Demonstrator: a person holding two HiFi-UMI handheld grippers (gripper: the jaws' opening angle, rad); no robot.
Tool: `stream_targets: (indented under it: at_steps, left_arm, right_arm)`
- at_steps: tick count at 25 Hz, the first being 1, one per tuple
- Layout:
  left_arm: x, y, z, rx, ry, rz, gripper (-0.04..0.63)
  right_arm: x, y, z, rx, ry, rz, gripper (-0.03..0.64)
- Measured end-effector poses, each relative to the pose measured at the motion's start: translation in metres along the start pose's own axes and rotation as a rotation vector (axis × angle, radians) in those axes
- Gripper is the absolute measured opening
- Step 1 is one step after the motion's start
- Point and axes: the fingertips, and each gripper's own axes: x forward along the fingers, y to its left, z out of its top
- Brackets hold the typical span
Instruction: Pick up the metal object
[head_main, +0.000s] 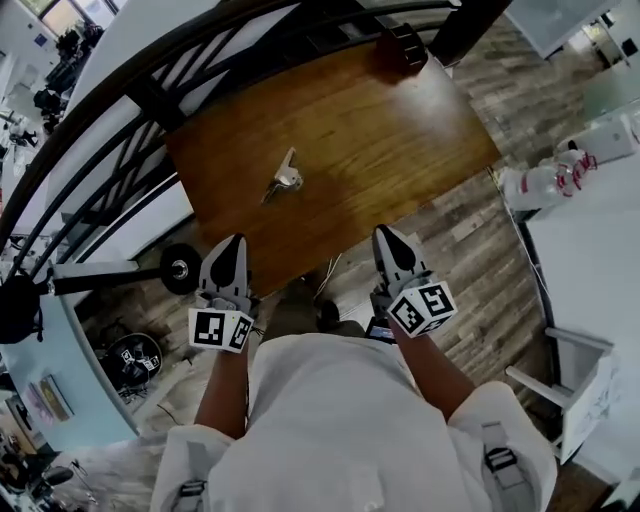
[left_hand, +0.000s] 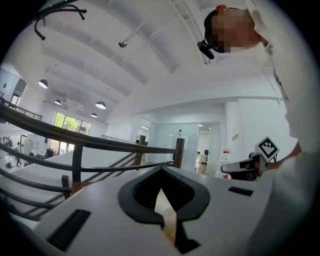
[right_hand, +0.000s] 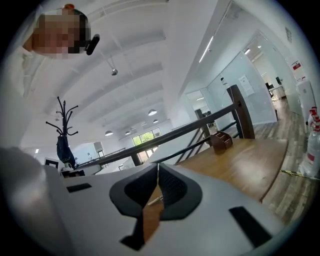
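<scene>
The table (head_main: 400, 130) is warm reddish-brown wood with a fine streaked grain, and the metal object (head_main: 287, 176) on it is pale silver-grey. The left gripper (head_main: 233, 242) and right gripper (head_main: 386, 234) are light grey with black inner pads. The left cube (head_main: 220, 330) and right cube (head_main: 423, 308) are white with black square markers. The floor (head_main: 470, 240) is grey-brown planks, streaky and weathered. The railing (head_main: 155, 100) is black. A small box (head_main: 405, 45) at the table's far corner is dark brown. The person's clothes (head_main: 330, 420) are white, and a bottle (head_main: 540, 183) is whitish with red markings
</scene>
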Motion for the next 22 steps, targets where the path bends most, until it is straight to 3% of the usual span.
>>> stream_targets:
  at_steps: [7,13,22]
  left_arm:
    - [0.029,0.072,-0.023,-0.019,0.047,0.073,0.012]
    - [0.045,0.110,-0.039,-0.046,0.059,0.073,0.012]
    - [0.067,0.145,-0.074,-0.066,0.105,0.095,0.012]
  right_arm:
    - [0.082,0.015,-0.005,-0.037,0.050,0.013,0.025]
    - [0.127,0.017,-0.019,-0.066,0.113,0.008,0.026]
    - [0.190,0.009,-0.056,0.033,0.269,0.122,0.028]
